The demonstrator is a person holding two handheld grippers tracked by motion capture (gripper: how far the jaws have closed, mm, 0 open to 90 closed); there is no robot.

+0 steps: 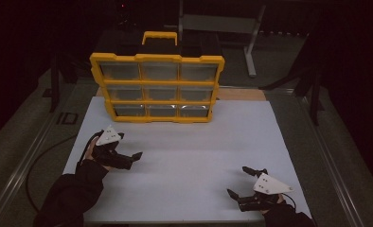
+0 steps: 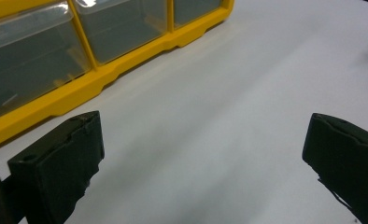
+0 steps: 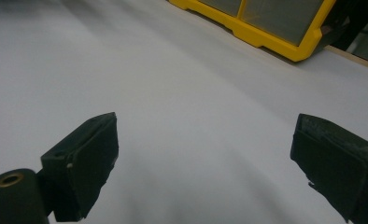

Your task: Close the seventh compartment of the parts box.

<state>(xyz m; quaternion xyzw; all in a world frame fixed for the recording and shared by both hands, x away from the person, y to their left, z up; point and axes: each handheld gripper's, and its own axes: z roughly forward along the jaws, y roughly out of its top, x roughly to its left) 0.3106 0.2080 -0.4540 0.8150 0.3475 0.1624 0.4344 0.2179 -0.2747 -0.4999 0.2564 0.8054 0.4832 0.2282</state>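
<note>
High view, nearest first: the right gripper (image 1: 238, 182) rests low at the near right of the white board (image 1: 184, 156), its jaws spread wide with nothing between them. The left gripper (image 1: 128, 149) sits a little farther up at the near left, jaws also wide apart and empty, tips turned toward the board's middle. Beyond both, at the far edge of the board, the yellow organizer (image 1: 157, 87) stands propped up with its clear lid facing the person, carry handle (image 1: 159, 37) on top, three rows of three compartments visible through the lid. Its long axis runs side to side across the table, parallel to the board's far edge.

From the left gripper the organizer lies ahead and slightly to the right, near; in the left gripper view its bottom rail (image 2: 102, 77) runs just past the left jaw. From the right gripper it lies ahead and well to the left, well apart, with only its lower corner (image 3: 294, 46) reaching into the top of the right gripper view. So the left hand is the nearer one, and my guess is that it reaches first, toward the bottom rail or left side. Whether the compartments hold anything is too dim to tell.
</note>
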